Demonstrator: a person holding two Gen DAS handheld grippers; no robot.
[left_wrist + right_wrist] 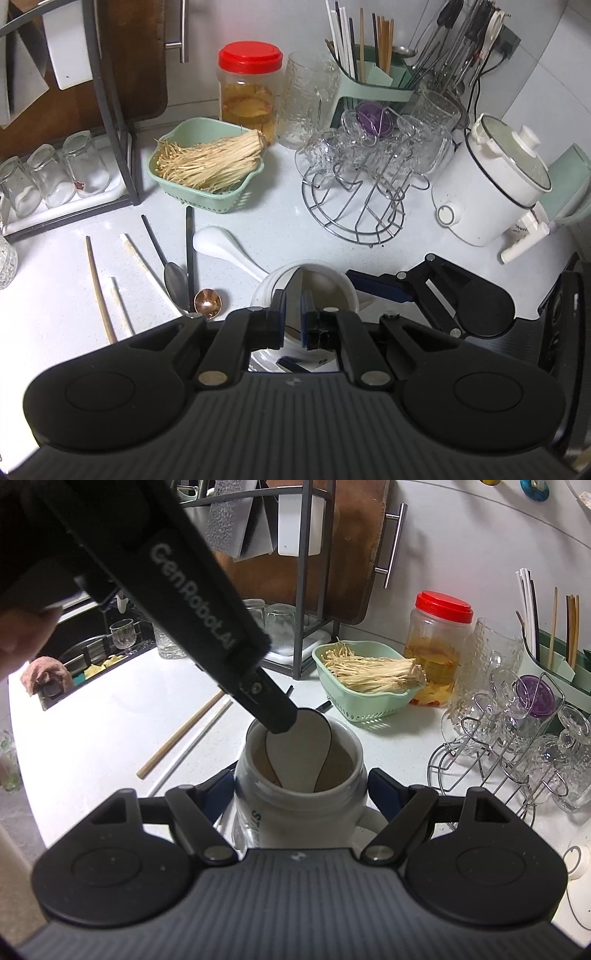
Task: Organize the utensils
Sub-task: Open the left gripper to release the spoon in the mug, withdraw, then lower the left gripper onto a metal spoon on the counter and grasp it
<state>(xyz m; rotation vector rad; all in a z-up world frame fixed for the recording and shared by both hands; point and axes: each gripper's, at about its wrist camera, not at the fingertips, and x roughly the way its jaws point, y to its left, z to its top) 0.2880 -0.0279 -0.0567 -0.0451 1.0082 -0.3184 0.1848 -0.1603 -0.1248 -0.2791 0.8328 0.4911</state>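
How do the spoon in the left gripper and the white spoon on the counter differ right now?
The held spoon stands bowl-up inside the white mug, clamped by the left gripper; the white spoon lies flat on the counter, untouched. The held one looks metallic, the other ceramic-like. Both are spoons.

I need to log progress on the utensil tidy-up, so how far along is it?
Early stage. In hand: the left gripper holds a white spoon upright in the white jar, which the right gripper straddles with jaws spread. Left to do: a white ladle spoon, a copper spoon, a steel spoon and several chopsticks lie loose on the counter.
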